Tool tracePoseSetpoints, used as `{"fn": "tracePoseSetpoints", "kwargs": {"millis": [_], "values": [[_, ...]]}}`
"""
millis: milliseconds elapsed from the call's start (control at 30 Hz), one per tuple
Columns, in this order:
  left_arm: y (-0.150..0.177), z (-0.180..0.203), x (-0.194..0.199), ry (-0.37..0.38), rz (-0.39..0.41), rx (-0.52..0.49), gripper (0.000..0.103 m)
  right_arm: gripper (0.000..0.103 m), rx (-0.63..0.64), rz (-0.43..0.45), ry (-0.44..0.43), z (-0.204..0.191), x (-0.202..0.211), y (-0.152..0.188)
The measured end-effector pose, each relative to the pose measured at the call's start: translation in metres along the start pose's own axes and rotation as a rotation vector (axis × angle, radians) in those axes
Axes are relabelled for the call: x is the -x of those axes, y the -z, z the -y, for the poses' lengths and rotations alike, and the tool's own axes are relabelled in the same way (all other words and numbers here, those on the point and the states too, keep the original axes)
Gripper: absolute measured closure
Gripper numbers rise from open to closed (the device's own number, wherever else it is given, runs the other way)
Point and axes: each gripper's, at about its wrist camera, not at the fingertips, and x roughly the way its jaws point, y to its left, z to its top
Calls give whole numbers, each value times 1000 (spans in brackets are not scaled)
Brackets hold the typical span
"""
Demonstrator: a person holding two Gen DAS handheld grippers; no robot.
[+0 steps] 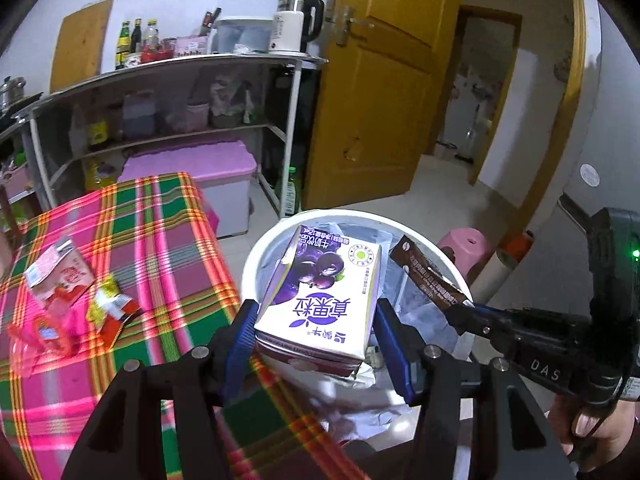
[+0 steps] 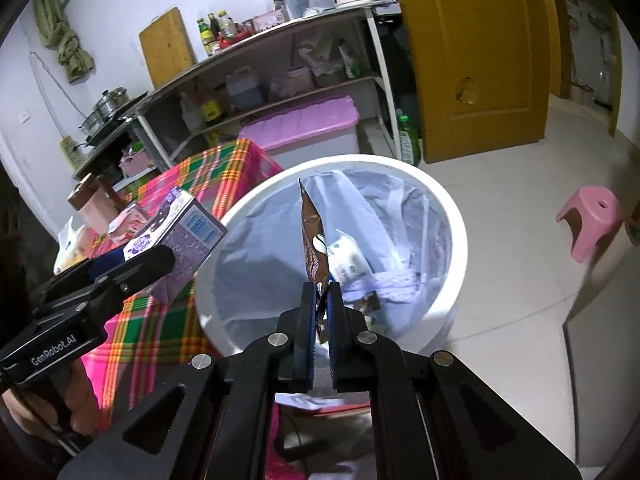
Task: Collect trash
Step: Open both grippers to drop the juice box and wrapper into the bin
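Our left tool [image 1: 316, 320] gripped a purple juice carton [image 1: 320, 292], and our right tool [image 2: 320, 292] was clenched on a brown sachet [image 2: 314, 248], both held over the white lined bin [image 2: 452, 216]. Some trash already lay inside; a pink carton [image 1: 60, 276] and wrappers [image 1: 112, 308] remained on the plaid surface [image 1: 160, 240].

Both wrist cameras look steeply down along their fingers, close over the white bin [image 1: 256, 264]. They share the bin [image 2: 448, 216], the plaid surface [image 1: 160, 240] and the shelf [image 2: 280, 60] behind.
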Motion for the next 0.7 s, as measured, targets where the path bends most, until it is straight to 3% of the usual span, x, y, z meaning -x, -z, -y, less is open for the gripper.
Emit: {"fn": "tracePoseSetpoints", "kwargs": {"millis": [367, 567, 700], "values": [[-8, 12, -41, 43, -64, -21, 44, 96, -20, -44, 22, 12, -18, -8], [-8, 9, -41, 55, -63, -18, 44, 79, -18, -28, 24, 12, -17, -9], [-7, 6, -34, 56, -54, -6, 44, 78, -11, -20, 25, 8, -12, -8]]}}
